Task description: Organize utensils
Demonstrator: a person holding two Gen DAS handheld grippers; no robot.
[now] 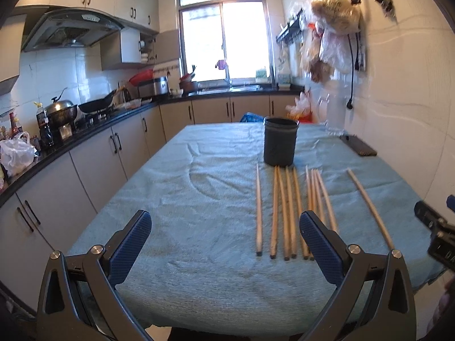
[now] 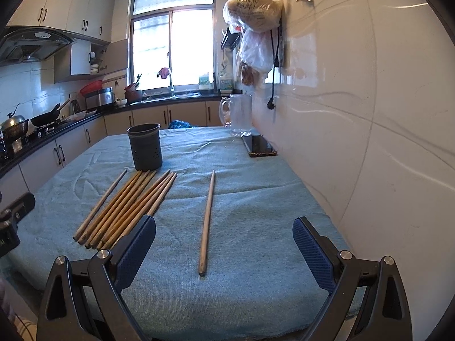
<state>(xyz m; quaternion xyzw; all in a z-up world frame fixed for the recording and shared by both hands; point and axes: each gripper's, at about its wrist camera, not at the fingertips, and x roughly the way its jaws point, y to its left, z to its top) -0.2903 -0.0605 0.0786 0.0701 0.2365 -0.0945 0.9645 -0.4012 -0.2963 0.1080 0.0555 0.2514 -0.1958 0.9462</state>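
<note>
Both grippers hang above the near edge of a table covered with a blue cloth (image 1: 199,176), each spread wide and holding nothing: the left gripper (image 1: 224,244) at the bottom of its own view, the right gripper (image 2: 224,250) at the bottom of its own.

Only the right view shows the clear jug (image 2: 239,113) and the whole dark phone (image 2: 258,145) by the wall, at upper centre right; the left view catches just the phone (image 1: 359,145) at the right edge. The left view takes in more of the counter, with the wok (image 1: 98,103) and pot (image 1: 61,110) at middle left.

The chopsticks (image 1: 287,213) lie flat in a row at centre right of the left view, long axes running from the near edge toward the dark cup (image 1: 280,141), thin tips nearest it. A single chopstick (image 2: 207,221) lies apart, centre of the right view, thick end near, tip pointing away. The cup (image 2: 145,146) stands upright just beyond the row.
</note>
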